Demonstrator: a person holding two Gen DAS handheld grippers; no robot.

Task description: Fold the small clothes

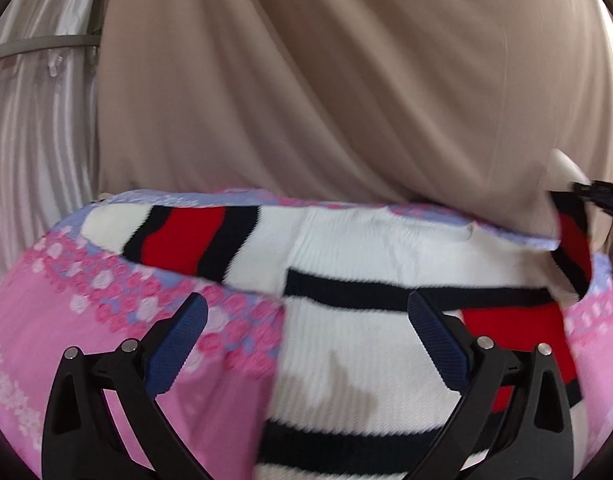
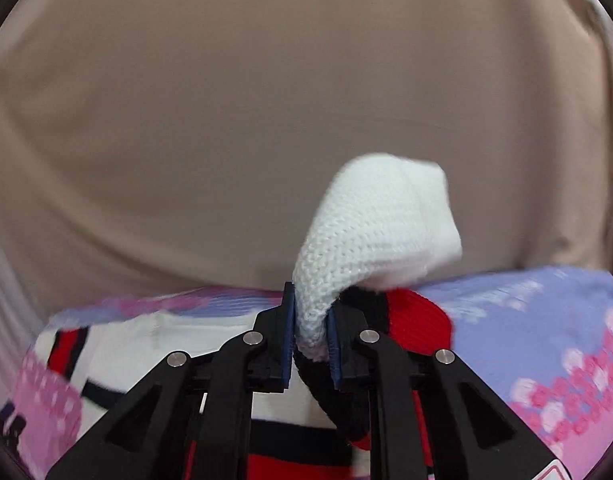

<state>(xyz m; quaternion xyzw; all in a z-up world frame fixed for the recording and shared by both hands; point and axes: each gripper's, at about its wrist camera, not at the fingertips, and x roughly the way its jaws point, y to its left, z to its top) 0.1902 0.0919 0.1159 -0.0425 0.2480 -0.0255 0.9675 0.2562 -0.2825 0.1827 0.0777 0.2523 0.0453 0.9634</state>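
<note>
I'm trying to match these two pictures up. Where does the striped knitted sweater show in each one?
Left wrist view: the striped knitted sweater lies spread across the lower middle, under the open left tool.
Right wrist view: its white cuff sticks up at centre, pinched in the right tool; the body lies lower left.
Shared landmark: the pink-and-lilac flowered cloth under the sweater.
</note>
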